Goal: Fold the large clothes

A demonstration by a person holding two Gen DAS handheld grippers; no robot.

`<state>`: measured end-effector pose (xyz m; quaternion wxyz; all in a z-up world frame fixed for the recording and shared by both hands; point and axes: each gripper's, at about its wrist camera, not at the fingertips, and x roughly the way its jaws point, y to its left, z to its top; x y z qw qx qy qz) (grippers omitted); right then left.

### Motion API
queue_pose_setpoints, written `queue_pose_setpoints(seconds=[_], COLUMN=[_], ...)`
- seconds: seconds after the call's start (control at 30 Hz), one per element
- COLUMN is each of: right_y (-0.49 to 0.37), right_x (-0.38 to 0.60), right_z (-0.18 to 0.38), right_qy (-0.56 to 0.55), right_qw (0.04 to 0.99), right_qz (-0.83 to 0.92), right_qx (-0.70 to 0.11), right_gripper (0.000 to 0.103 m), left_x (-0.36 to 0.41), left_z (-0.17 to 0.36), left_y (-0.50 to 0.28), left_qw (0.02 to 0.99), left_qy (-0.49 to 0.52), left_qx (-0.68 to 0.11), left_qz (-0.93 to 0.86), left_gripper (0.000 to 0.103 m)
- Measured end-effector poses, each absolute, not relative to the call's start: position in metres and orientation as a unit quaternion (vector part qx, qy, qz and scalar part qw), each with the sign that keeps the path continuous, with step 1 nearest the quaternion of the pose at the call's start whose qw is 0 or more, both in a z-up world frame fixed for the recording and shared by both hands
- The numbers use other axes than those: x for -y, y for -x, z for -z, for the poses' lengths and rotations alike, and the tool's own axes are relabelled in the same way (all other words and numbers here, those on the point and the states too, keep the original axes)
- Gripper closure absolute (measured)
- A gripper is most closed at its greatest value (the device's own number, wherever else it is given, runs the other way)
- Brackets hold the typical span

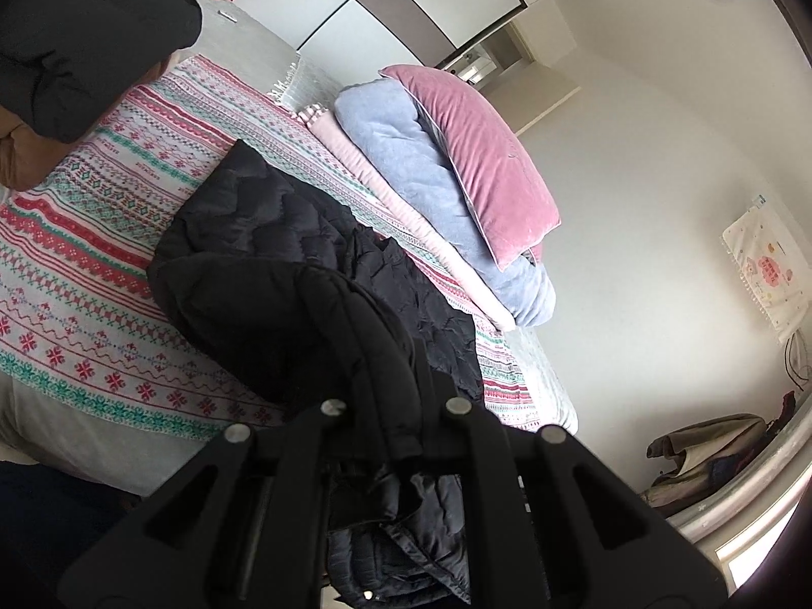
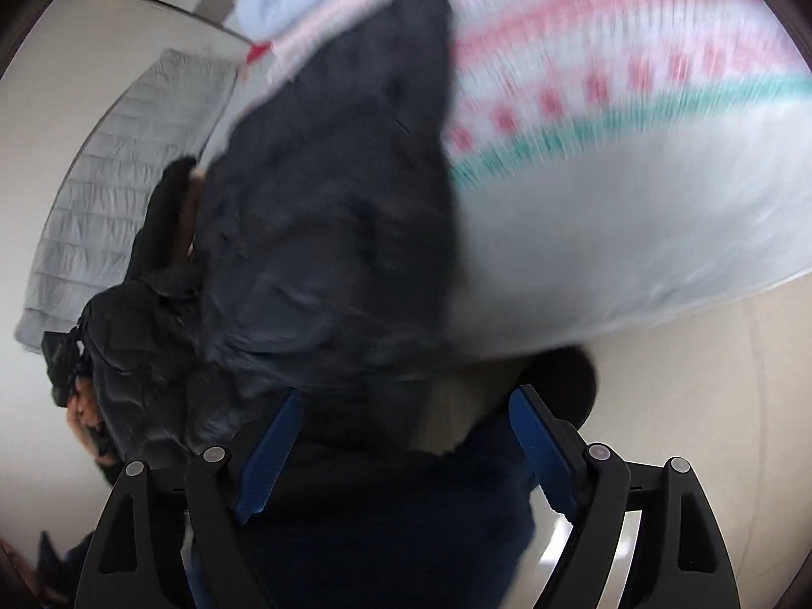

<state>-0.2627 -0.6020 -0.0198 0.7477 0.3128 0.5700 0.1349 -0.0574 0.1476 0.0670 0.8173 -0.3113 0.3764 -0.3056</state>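
Jacket (image 1: 264,274) runs lengthwise along patterned blanket (image 1: 76,274), left claw (image 1: 391,436) clamped on its edge, right claw (image 2: 401,436) agape

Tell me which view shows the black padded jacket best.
The left wrist view: the black padded jacket is sharp, spread over the patterned blanket, one edge clamped in the left gripper. The right wrist view shows it close and motion-blurred, ahead of the open right gripper.

A black quilted puffer jacket (image 1: 284,274) lies crumpled on a bed, one padded part doubled over the rest, its near end hanging off the bed's edge.
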Motion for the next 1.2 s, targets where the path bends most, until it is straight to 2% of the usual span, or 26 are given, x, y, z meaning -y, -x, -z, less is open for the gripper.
queue_pose_setpoints(seconds=[0.13, 0.2, 0.23, 0.27, 0.33, 0.43, 0.63, 0.77, 1.03, 1.13, 1.2], right_y=[0.252, 0.251, 0.250, 0.250, 0.248, 0.244, 0.232, 0.216, 0.128, 0.073, 0.039], right_x=[0.597, 0.580, 0.574, 0.571, 0.566, 0.562, 0.576, 0.590, 0.595, 0.615, 0.634], right_z=[0.056, 0.056, 0.055, 0.054, 0.047, 0.016, -0.062, -0.090, -0.103, -0.089, -0.067], right_qy=[-0.375, -0.356, -0.349, -0.343, -0.336, -0.328, -0.364, -0.401, -0.463, -0.508, -0.544], right_qw=[0.709, 0.712, 0.713, 0.718, 0.726, 0.747, 0.791, 0.799, 0.792, 0.775, 0.756], right_qz=[-0.234, -0.271, -0.284, -0.282, -0.281, -0.283, -0.289, -0.272, -0.216, -0.161, -0.108], right_qx=[-0.549, -0.541, -0.538, -0.536, -0.530, -0.505, -0.398, -0.356, -0.334, -0.340, -0.347], right_gripper=[0.019, 0.036, 0.071, 0.081, 0.087, 0.090, 0.091, 0.091, 0.091, 0.091, 0.091], left_x=[-0.144, -0.143, -0.142, -0.141, -0.139, -0.137, -0.134, -0.134, -0.112, -0.099, -0.088], left_z=[-0.067, -0.069, -0.069, -0.070, -0.072, -0.077, -0.089, -0.097, -0.104, -0.097, -0.078], left_y=[0.052, 0.050, 0.049, 0.048, 0.044, 0.034, 0.011, -0.014, -0.115, -0.174, -0.228], left_qw=[0.814, 0.818, 0.819, 0.821, 0.821, 0.822, 0.822, 0.820, 0.819, 0.817, 0.797], left_qy=[0.311, 0.308, 0.306, 0.305, 0.307, 0.312, 0.340, 0.359, 0.377, 0.384, 0.398], left_qx=[-0.389, -0.389, -0.388, -0.388, -0.390, -0.388, -0.368, -0.360, -0.369, -0.383, -0.415], left_qz=[0.298, 0.293, 0.290, 0.287, 0.282, 0.277, 0.271, 0.264, 0.225, 0.195, 0.186], left_gripper=[0.093, 0.093, 0.093, 0.093, 0.093, 0.093, 0.093, 0.093, 0.093, 0.092, 0.089])
